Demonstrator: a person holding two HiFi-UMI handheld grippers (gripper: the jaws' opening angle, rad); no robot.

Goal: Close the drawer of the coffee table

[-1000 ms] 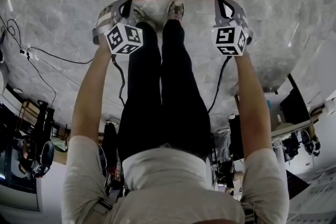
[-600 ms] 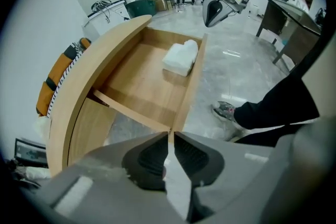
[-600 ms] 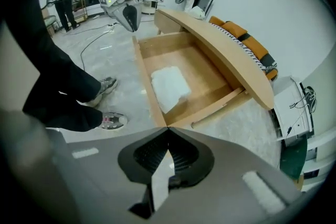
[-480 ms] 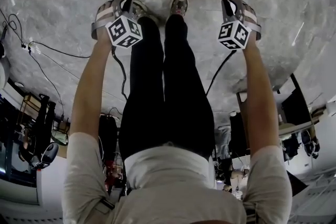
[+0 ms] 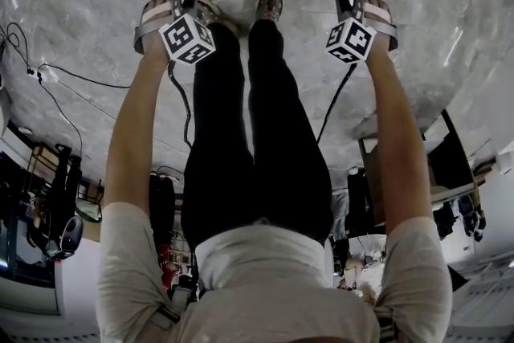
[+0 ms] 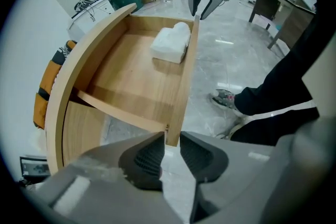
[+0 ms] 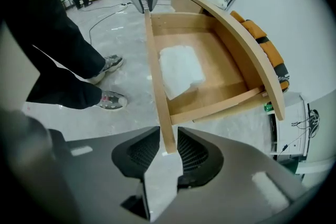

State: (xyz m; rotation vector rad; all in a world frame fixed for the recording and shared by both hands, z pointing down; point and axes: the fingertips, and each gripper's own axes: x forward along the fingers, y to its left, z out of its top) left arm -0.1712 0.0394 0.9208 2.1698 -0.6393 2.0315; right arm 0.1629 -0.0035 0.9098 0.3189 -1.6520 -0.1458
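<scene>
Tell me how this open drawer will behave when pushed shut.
The drawer looks like rigid wood, so it probably won't flex. It's wide, so a one-ended push may skew it. The white bundle inside lies loose and might slide.

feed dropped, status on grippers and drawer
Left gripper and right gripper: jaws opening, drawer front between each pair. Drawer open, white cloth inside. Nothing blocking seen.

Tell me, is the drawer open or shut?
Open. The drawer sticks out from the coffee table, so you can see its wooden bottom and a white bundle lying inside.
</scene>
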